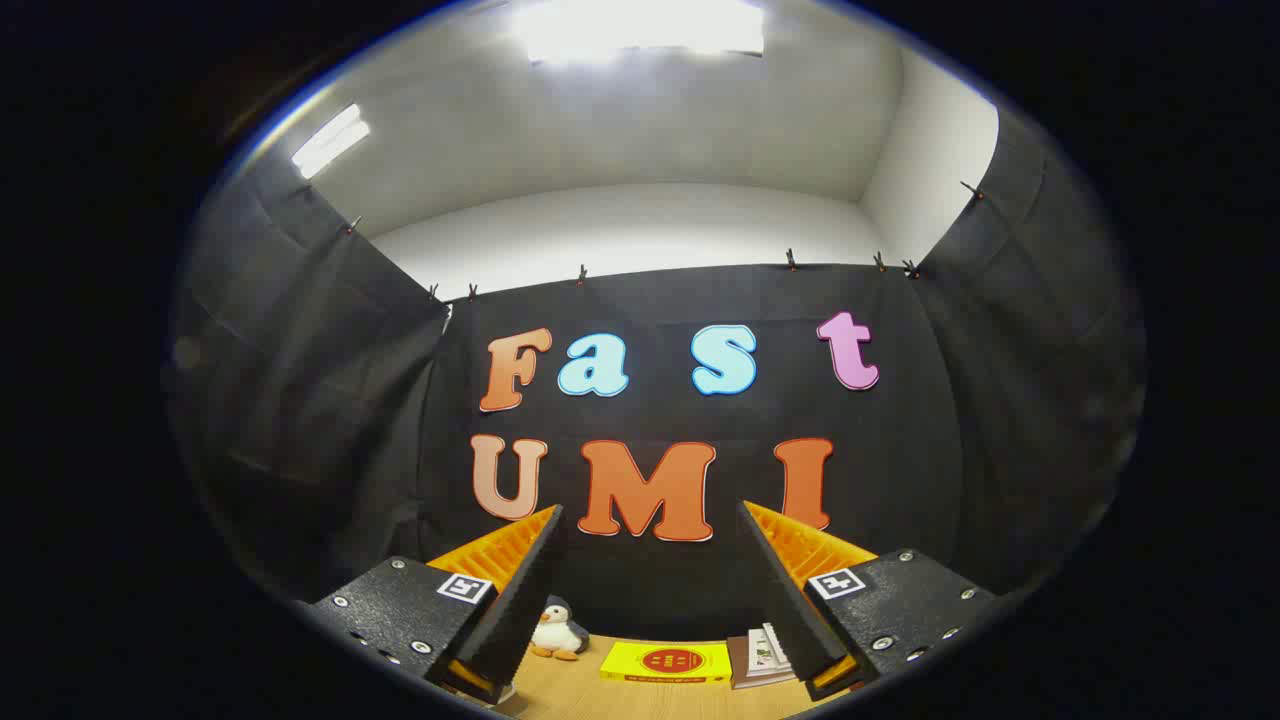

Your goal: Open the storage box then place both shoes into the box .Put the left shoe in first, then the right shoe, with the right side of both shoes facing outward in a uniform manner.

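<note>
My gripper (650, 520) is held high and tilted up toward the booth's back wall, its two fingers spread wide apart with nothing between them. Beyond and below the fingers lies a strip of wooden tabletop (640, 695). No shoe or storage box can be made out from this angle.
On the far side of the table, against the black cloth wall, sit a small plush penguin (556, 632), a flat yellow box (666, 662) with a red round mark, and a short stack of booklets (762, 655). White wall and ceiling lights rise above the cloth.
</note>
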Demonstrator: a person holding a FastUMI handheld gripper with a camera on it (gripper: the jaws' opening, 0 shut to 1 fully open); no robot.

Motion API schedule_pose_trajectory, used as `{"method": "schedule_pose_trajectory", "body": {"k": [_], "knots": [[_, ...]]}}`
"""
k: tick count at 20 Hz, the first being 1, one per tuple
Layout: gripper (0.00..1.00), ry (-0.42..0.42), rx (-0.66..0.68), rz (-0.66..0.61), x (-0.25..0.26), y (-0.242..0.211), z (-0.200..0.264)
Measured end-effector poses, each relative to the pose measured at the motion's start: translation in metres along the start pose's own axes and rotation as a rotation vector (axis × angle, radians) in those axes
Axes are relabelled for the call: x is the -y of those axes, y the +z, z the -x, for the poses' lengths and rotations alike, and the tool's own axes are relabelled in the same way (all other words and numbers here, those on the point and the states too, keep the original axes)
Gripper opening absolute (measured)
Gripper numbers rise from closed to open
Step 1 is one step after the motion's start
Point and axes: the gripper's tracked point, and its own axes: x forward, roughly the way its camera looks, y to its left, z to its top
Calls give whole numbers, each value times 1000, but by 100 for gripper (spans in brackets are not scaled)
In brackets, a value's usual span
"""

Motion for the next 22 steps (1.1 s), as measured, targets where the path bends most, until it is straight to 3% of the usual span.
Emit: {"method": "schedule_pose_trajectory", "body": {"k": [17,22], "knots": [[99,87,-90,43,-21,-30,21],[99,106,-218,29,-30,-70,26]]}}
